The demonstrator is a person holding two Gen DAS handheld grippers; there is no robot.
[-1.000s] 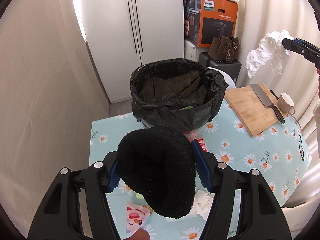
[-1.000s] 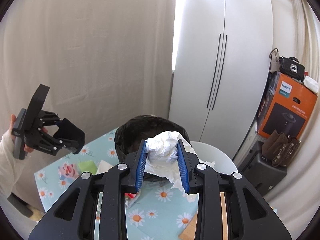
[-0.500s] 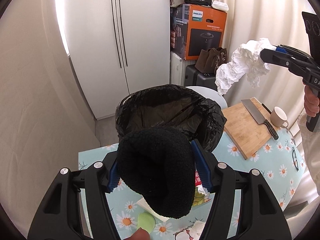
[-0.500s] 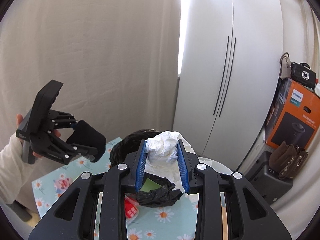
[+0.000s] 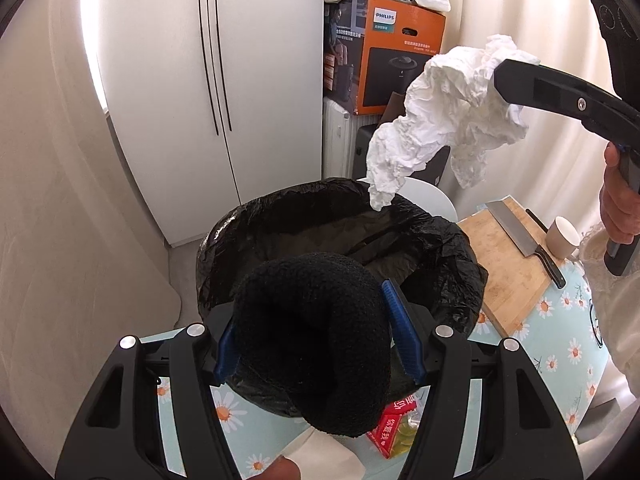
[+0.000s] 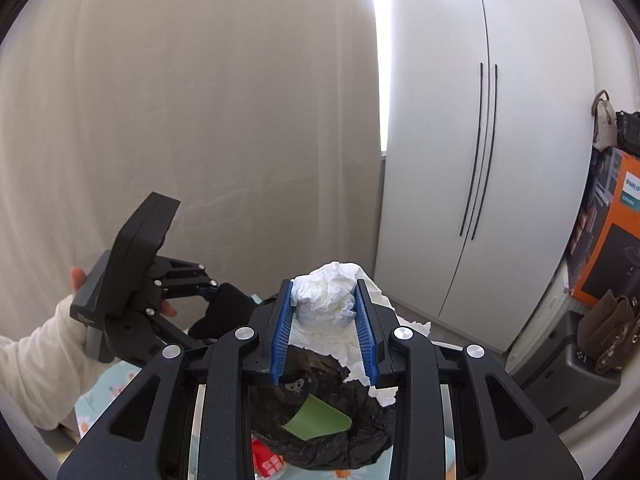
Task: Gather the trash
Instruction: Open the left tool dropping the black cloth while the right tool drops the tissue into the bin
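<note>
My left gripper (image 5: 316, 328) is shut on a black fuzzy sock (image 5: 316, 340) and holds it over the near rim of the bin lined with a black bag (image 5: 440, 248). My right gripper (image 6: 325, 312) is shut on a crumpled white tissue (image 6: 326, 300) and holds it above the bin's far rim; the tissue also shows in the left wrist view (image 5: 440, 120). In the right wrist view the bin (image 6: 320, 440) lies below, with a green scrap (image 6: 316, 420) inside. The left gripper (image 6: 212, 300) with the sock (image 6: 224, 316) shows at the left.
A red wrapper (image 5: 394, 424) and white paper (image 5: 328, 460) lie on the daisy tablecloth (image 5: 560, 340) by the bin. A cutting board (image 5: 508, 268) with a knife (image 5: 524, 236) and a cup (image 5: 564, 232) sit at the right. A white cabinet (image 5: 240, 80) and an orange box (image 5: 392, 52) stand behind.
Both grippers have moved in toward the bin, carrying the sock and the tissue. The bin now sits closer under both, and the tissue hangs over its far rim.
</note>
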